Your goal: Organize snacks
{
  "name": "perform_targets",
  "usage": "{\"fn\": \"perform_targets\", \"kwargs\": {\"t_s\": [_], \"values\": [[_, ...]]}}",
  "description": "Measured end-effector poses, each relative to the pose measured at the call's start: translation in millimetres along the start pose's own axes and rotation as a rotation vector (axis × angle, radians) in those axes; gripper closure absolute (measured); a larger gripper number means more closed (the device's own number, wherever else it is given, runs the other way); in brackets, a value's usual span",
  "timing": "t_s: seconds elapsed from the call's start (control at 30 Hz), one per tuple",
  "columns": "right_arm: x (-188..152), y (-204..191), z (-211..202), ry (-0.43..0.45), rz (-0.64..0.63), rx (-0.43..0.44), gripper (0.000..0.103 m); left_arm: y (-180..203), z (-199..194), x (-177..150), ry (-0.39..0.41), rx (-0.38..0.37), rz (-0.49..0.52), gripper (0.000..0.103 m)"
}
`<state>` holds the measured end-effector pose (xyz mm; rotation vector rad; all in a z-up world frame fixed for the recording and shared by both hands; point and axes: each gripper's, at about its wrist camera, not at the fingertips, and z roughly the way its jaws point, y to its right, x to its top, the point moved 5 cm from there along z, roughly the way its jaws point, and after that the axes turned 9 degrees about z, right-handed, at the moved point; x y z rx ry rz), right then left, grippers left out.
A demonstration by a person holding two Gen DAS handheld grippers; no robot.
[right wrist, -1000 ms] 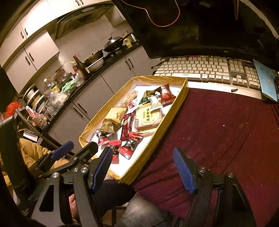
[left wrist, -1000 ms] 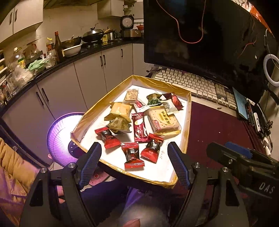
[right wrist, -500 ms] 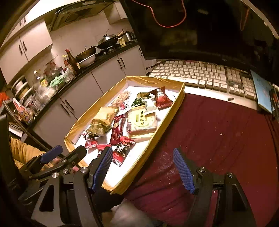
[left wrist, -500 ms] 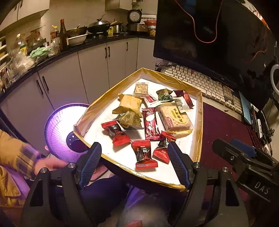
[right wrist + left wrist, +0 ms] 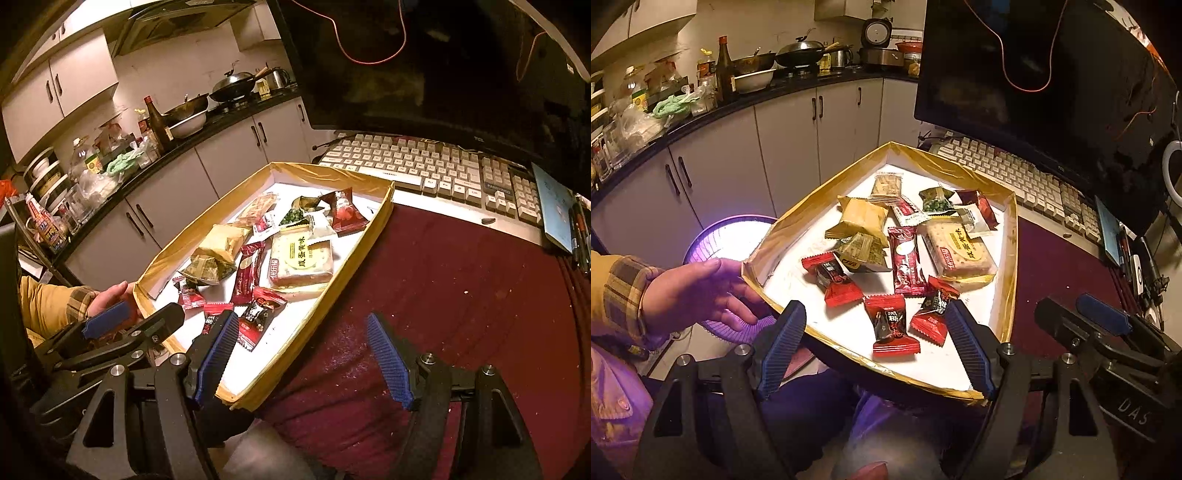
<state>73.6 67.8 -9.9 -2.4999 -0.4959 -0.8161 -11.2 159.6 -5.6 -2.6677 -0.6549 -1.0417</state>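
Observation:
A gold-rimmed white tray (image 5: 1010, 258) (image 5: 373, 229) holds several wrapped snacks: red candies (image 5: 890, 326) (image 5: 258, 317), a long red packet (image 5: 905, 260), a large cracker pack (image 5: 958, 251) (image 5: 301, 258), tan packets (image 5: 864, 218) (image 5: 221, 240), a green packet (image 5: 936, 201). My left gripper (image 5: 875, 350) is open and empty at the tray's near edge. My right gripper (image 5: 303, 360) is open and empty over the tray's near right corner and the red cloth. A bare hand (image 5: 698, 291) touches the tray's left corner.
A red cloth (image 5: 461, 295) covers the desk right of the tray. A keyboard (image 5: 424, 166) and a dark monitor (image 5: 443, 66) stand behind. A lit purple fan heater (image 5: 716, 240) sits below left. Kitchen cabinets (image 5: 775, 140) and a cluttered counter lie beyond.
Both grippers have moved closer to the tray. A bare hand has come in from the left and reached the tray's left corner.

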Motion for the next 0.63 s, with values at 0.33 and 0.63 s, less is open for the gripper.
{"fn": "perform_targets", "kwargs": {"t_s": [0.33, 0.63], "values": [[0, 12, 2, -0.007, 0.028, 0.013, 0.029, 7, 3, 0, -0.017, 0.011, 0.020, 0.025], [-1, 21, 2, -0.010, 0.044, 0.026, 0.029, 13, 3, 0, -0.008, -0.002, 0.048, 0.025]]}}
